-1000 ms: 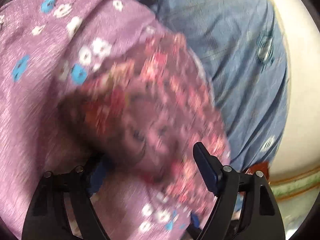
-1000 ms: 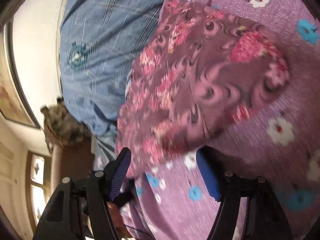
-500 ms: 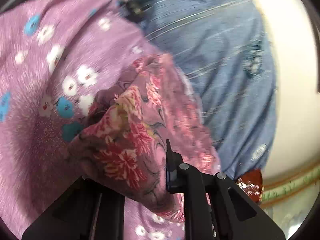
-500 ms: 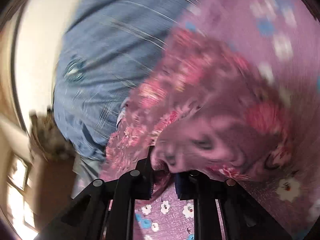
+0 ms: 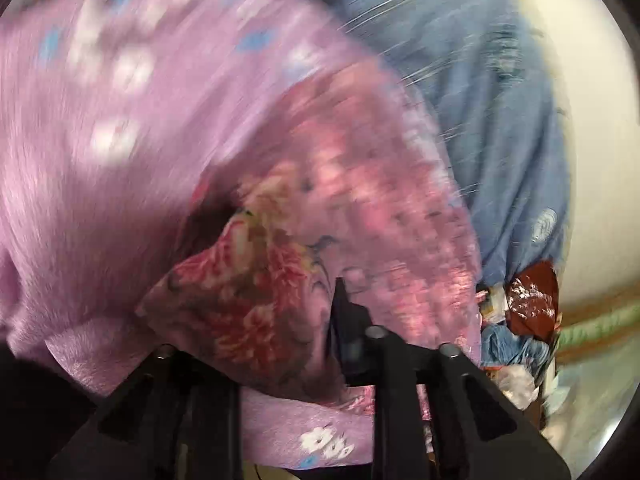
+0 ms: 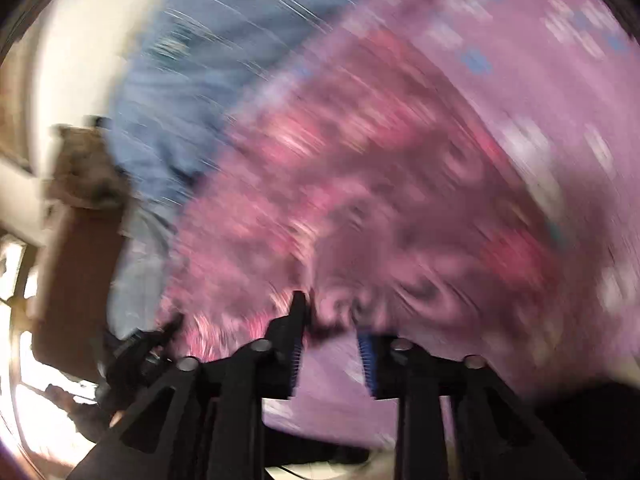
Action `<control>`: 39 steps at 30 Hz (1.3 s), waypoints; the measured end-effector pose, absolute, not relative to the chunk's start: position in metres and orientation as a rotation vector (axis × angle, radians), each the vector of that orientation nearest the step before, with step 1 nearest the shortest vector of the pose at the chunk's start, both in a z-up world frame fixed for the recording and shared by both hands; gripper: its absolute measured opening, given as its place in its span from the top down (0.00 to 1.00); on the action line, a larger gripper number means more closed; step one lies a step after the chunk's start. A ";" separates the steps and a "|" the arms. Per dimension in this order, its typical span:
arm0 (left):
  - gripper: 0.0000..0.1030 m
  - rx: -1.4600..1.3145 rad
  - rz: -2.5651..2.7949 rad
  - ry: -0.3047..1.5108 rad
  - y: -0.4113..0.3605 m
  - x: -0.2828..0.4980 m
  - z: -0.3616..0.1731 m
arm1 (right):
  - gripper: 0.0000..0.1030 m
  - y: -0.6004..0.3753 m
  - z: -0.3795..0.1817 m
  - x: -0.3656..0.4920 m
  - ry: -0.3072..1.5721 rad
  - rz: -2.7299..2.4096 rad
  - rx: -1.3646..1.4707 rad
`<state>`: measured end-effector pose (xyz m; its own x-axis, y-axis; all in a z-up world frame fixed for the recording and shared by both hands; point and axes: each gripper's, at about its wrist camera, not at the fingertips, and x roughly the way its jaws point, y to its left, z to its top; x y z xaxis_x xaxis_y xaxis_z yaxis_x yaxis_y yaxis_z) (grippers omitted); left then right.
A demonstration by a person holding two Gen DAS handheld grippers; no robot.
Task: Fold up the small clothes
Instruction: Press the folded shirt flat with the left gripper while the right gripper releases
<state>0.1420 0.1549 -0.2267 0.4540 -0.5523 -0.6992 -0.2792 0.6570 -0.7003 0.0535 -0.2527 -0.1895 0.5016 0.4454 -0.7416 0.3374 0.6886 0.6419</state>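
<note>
A small pink and maroon floral garment [image 5: 360, 200] lies on a purple flowered bedsheet [image 5: 100, 160]. In the left wrist view its near corner is folded up and bunched between the fingers of my left gripper [image 5: 288, 300], which still grips it while the jaws are opening; the cloth hides the left finger. The right wrist view is heavily blurred. There the same garment [image 6: 360, 200] reaches the tips of my right gripper [image 6: 330, 316]. Its jaws are opening, the blue pads [image 6: 296, 352] stand apart with bedsheet [image 6: 540, 60] showing between them, and the cloth edge lies across the tips.
A blue striped cloth [image 5: 500, 100] lies beyond the garment, also seen as blue cloth [image 6: 180, 100] at the upper left. A pale wall [image 5: 592, 160] borders the bed. A red-brown item [image 5: 532, 292] and brown furniture [image 6: 80, 260] sit past the bed's edge.
Both grippers closed on the garment's near edge, then swept across the bed, carrying it over itself. The right jaws have since parted; both views are now blurred.
</note>
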 end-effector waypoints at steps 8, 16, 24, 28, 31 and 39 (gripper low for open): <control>0.41 -0.914 -0.246 1.043 0.147 0.147 -0.219 | 0.64 -0.225 -0.107 0.075 0.937 0.169 0.583; 0.81 -0.850 -0.280 0.981 0.150 0.154 -0.231 | 0.43 -0.196 -0.114 0.220 0.869 0.046 0.317; 0.79 -0.821 -0.338 0.961 0.149 0.160 -0.232 | 0.92 -0.264 -0.170 0.267 0.965 -0.139 0.483; 0.79 -0.827 -0.341 0.957 0.150 0.159 -0.232 | 0.69 -0.303 -0.140 0.238 0.879 -0.181 0.515; 0.61 -0.867 -0.350 0.947 0.147 0.162 -0.231 | 0.34 -0.322 -0.132 0.221 0.913 -0.134 0.564; 0.32 -0.737 -0.387 0.912 0.126 0.161 -0.213 | 0.38 -0.311 -0.169 0.252 1.046 -0.178 0.418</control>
